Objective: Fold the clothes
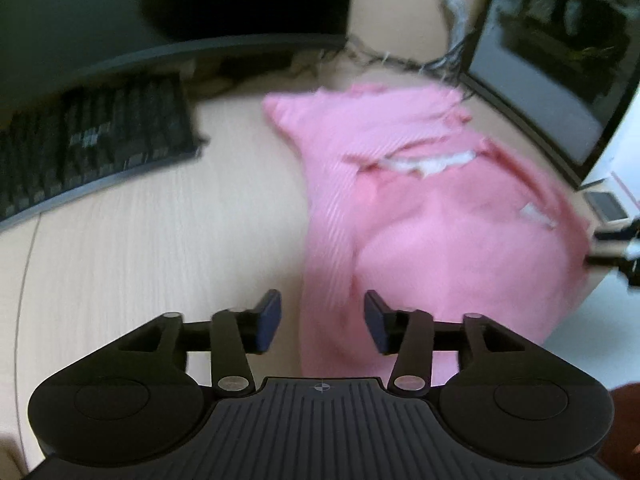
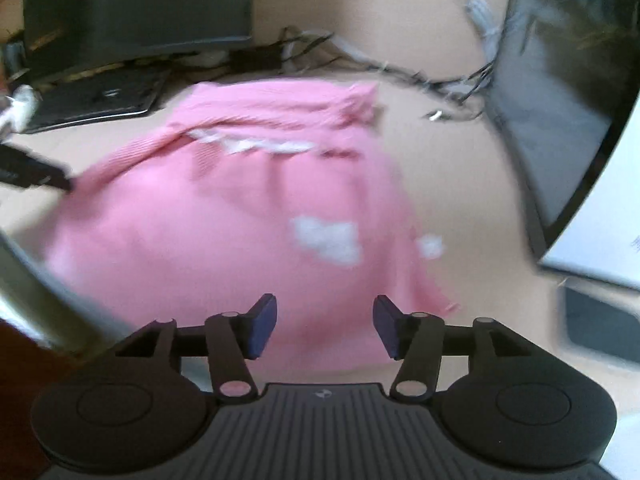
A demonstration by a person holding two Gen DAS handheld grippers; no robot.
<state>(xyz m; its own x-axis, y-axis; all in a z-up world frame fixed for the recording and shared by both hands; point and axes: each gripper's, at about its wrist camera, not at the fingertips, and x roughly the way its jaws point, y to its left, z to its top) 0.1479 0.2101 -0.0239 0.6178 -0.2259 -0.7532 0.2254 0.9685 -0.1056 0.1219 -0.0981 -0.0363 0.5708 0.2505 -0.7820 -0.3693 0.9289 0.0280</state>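
Observation:
A pink ribbed garment [image 1: 432,216] with white trim lies bunched on the light wooden desk [image 1: 140,248]. My left gripper [image 1: 322,322] is open just above its near edge, nothing between its blue pads. In the right wrist view the same pink garment [image 2: 224,220] shows white patches, and my right gripper [image 2: 324,328] hangs open over its near hem, empty. The other gripper's black tip [image 2: 36,174] shows at the left edge, touching the cloth's side; the right gripper's tip [image 1: 616,248] appears at the right edge of the left wrist view. Both views are motion-blurred.
A black keyboard [image 1: 92,148] lies at the left, under a dark monitor [image 1: 120,12]. A second monitor [image 1: 560,60] stands at the right. Tangled cables [image 2: 400,68] run along the back of the desk. The desk's edge [image 1: 592,292] drops off at the right.

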